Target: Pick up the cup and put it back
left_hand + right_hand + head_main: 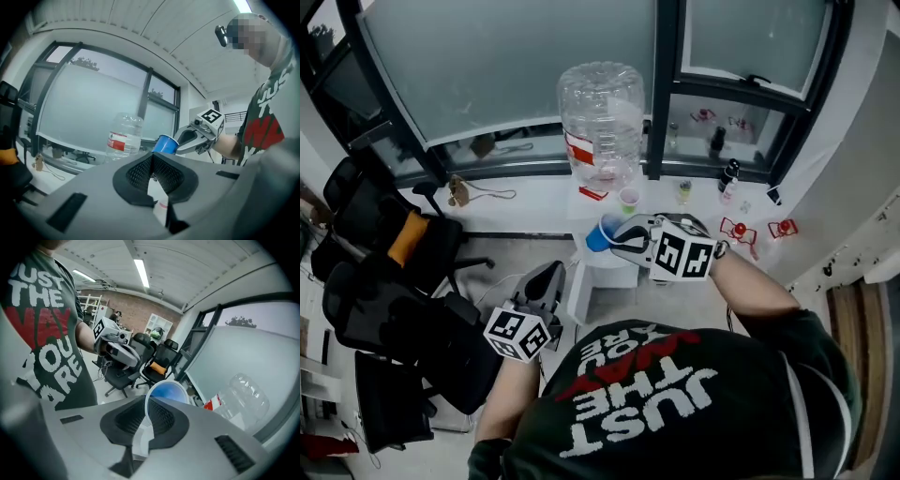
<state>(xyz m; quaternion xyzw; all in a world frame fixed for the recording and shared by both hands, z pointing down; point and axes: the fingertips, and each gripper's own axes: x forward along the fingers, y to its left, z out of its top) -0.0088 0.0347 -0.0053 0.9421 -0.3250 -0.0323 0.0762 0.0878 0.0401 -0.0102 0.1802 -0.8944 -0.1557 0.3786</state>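
Right tool nearly closed - pinching the blue cup by its rim wall, one pad inside, one outside. Cup held off the table, tipped on its side, just in front of the big water bottle. Left tool pressed together - empty, well apart from the cup.

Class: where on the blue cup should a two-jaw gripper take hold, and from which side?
Probably grip the cup by its rim wall, coming from the open mouth: one jaw inside, one outside. The thin wall suits a narrow pinch, as the right gripper shows.
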